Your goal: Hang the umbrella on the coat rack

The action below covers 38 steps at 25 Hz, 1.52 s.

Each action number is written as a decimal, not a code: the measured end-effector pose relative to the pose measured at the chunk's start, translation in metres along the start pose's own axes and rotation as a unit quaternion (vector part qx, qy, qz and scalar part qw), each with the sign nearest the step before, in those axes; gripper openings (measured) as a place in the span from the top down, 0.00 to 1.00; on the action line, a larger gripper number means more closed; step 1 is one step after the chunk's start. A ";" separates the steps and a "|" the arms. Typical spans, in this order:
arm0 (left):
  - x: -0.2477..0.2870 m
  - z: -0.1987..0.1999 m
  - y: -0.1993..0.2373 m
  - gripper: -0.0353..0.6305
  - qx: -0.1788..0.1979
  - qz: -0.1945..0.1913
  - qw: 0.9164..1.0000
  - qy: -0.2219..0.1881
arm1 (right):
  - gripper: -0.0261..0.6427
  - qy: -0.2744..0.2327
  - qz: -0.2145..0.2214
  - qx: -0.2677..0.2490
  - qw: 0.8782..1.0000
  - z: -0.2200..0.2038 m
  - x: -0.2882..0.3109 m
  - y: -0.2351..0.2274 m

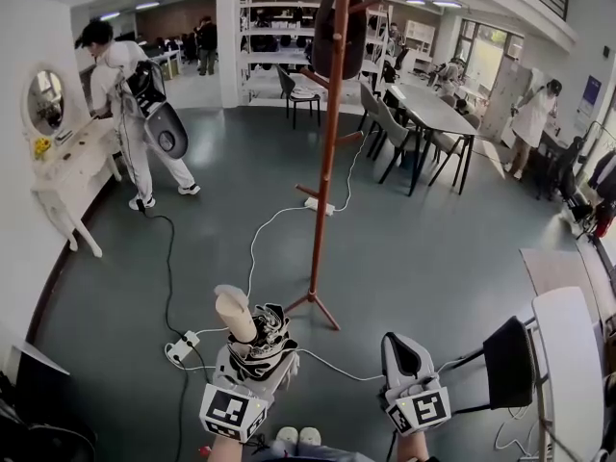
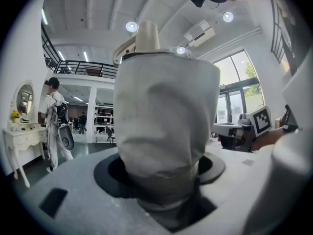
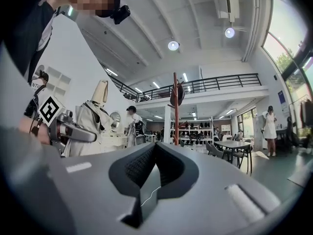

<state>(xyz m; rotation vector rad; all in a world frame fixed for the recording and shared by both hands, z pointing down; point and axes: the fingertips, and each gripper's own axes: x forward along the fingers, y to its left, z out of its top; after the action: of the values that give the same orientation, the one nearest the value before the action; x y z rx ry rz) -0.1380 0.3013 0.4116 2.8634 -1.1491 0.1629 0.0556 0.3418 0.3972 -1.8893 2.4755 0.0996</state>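
A folded beige umbrella [image 1: 258, 339] with black trim stands upright, its pale handle [image 1: 234, 313] on top. My left gripper [image 1: 256, 352] is shut on its bundled fabric, and the umbrella [image 2: 166, 121] fills the left gripper view between the jaws. The red-brown coat rack [image 1: 327, 152] stands on the floor just ahead and slightly right, with a dark item [image 1: 339, 27] hanging near its top. My right gripper [image 1: 409, 359] hangs to the right, shut and empty. In the right gripper view the coat rack [image 3: 175, 111] is straight ahead and the umbrella [image 3: 95, 114] is at the left.
A power strip [image 1: 181, 346] and white cables [image 1: 265, 224] lie on the floor near the rack's feet. A person [image 1: 130, 104] stands by a white vanity table [image 1: 67, 176] at the left. Tables and chairs [image 1: 433, 114] fill the back right. A black chair [image 1: 507, 362] is close on my right.
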 end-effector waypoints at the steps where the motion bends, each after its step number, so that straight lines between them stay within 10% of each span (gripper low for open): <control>1: 0.001 0.000 0.001 0.50 -0.001 -0.001 1.000 0.000 | 0.95 -0.002 -0.002 0.004 1.000 0.000 0.002 -0.001; 21: 0.114 -0.021 0.073 0.49 -0.005 -0.027 1.000 0.013 | 0.96 0.008 -0.022 0.034 0.999 -0.049 0.112 -0.065; 38: 0.330 -0.004 0.133 0.50 0.010 -0.032 0.999 0.042 | 0.96 0.005 0.086 0.047 0.995 -0.056 0.352 -0.200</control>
<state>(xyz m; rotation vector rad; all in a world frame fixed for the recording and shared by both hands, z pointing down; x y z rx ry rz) 0.0062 -0.0206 0.4554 2.8749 -1.0459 0.2912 0.1560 -0.0530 0.4252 -1.6437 2.5959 -0.0230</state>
